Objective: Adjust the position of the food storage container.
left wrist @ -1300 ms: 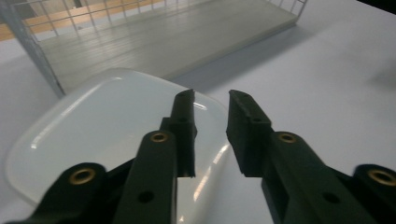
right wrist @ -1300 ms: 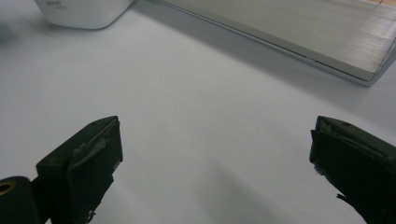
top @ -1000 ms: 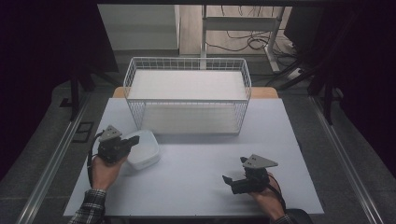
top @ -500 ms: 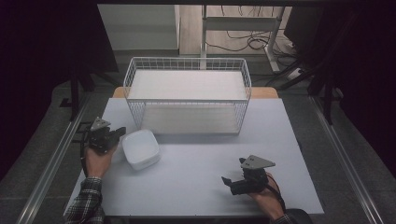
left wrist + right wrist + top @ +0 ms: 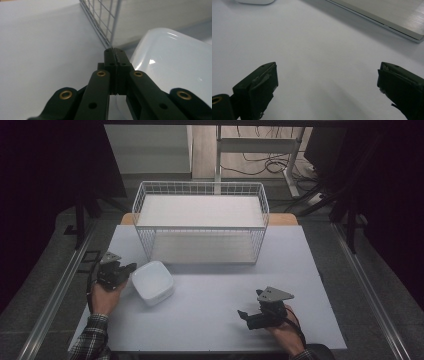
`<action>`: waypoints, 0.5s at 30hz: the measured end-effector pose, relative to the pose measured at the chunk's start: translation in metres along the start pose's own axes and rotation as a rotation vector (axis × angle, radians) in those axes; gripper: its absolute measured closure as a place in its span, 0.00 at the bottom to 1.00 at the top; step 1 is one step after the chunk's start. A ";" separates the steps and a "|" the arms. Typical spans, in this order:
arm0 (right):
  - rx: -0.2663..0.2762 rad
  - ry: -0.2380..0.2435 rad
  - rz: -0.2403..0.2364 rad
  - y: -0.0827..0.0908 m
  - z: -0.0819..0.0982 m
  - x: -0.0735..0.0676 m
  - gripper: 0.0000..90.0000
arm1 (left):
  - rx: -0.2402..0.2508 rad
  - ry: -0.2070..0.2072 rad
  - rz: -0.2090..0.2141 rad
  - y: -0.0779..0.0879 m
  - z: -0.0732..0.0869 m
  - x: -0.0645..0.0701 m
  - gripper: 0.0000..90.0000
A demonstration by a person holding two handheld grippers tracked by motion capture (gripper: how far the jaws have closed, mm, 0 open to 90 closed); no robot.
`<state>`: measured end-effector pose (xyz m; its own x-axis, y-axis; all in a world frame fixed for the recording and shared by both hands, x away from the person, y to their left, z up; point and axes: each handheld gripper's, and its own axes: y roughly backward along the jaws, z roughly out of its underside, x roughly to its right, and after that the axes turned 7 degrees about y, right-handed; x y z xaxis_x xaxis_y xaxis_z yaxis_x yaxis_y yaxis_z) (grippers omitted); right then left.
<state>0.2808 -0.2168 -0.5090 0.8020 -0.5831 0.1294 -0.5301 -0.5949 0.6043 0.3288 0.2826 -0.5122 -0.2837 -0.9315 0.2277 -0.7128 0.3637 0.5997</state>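
closed left tool beside the white dish, right tool waiting open

your left tool (image 5: 131, 268) sits with its jaws pressed together and nothing between them, its tip just beside the left edge of the white dish (image 5: 152, 282). in the left gripper view the shut tip (image 5: 115, 53) runs alongside the dish's rounded wall (image 5: 172, 62), close to the corner of the wire basket (image 5: 200, 227); closed like that, it looks set to nudge the dish rather than pick it up, though i can't tell whether it touches yet.

the dish rests right way up on the tabletop (image 5: 215, 320), left of centre and just in front of the basket's near left corner. it is a rounded square, so it has no clear long axis; it sits turned so that one corner points toward you.

your right tool (image 5: 243, 314) rests low on the tabletop, well apart from the dish, jaws wide and empty, pointing left toward the dish.
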 end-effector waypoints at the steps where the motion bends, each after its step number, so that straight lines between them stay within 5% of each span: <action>1: 0.000 0.001 0.000 0.000 0.000 0.000 0.03 | -0.001 0.001 0.002 0.001 0.002 0.002 1.00; 15: -0.020 -0.011 -0.010 -0.002 0.001 0.000 0.03 | -0.017 -0.026 0.019 0.014 0.019 0.028 1.00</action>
<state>0.2818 -0.2163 -0.5109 0.8043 -0.5830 0.1146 -0.5161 -0.5900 0.6209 0.2985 0.2622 -0.5117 -0.3133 -0.9240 0.2193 -0.6962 0.3806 0.6087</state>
